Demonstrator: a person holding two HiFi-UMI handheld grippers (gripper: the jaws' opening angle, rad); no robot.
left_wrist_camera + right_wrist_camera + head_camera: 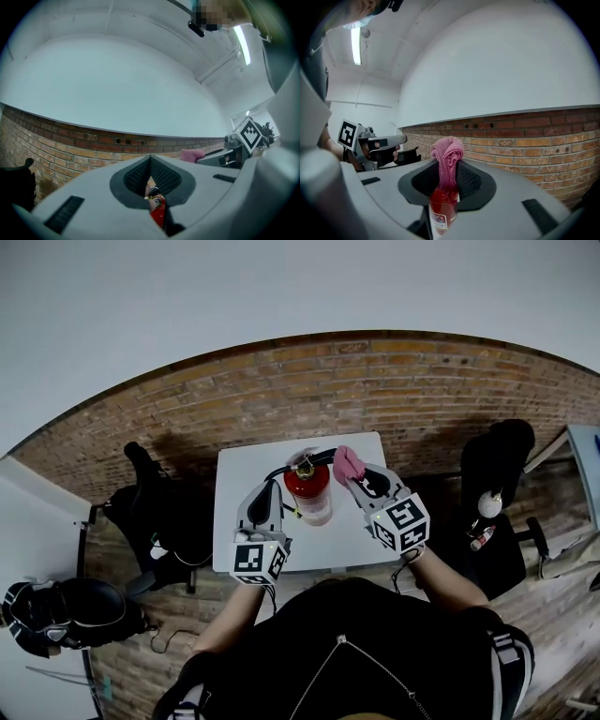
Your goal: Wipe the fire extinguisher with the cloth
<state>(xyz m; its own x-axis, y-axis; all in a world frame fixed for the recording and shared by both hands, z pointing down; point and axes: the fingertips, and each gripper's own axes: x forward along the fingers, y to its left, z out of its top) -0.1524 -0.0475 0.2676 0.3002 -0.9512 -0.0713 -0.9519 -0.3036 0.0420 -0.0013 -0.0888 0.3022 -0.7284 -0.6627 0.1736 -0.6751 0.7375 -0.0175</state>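
Note:
A red fire extinguisher [307, 486] stands upright in the middle of a small white table [244, 526], a black hose arching from its top to the left. My right gripper [357, 478] is shut on a bunched pink cloth [348, 464], held against the extinguisher's upper right. In the right gripper view the cloth [447, 153] sticks up from between the jaws, with the red body [442, 213] right below it. My left gripper [277, 487] sits at the extinguisher's left by the hose. Its jaws meet at the tips [150, 161], and the gauge and red body [158, 212] show through the gap.
A black chair [155, 507] stands left of the table. Another black seat with small items [492, 498] is to the right. A dark helmet-like object [66, 615] lies at the lower left. The floor is brick-patterned.

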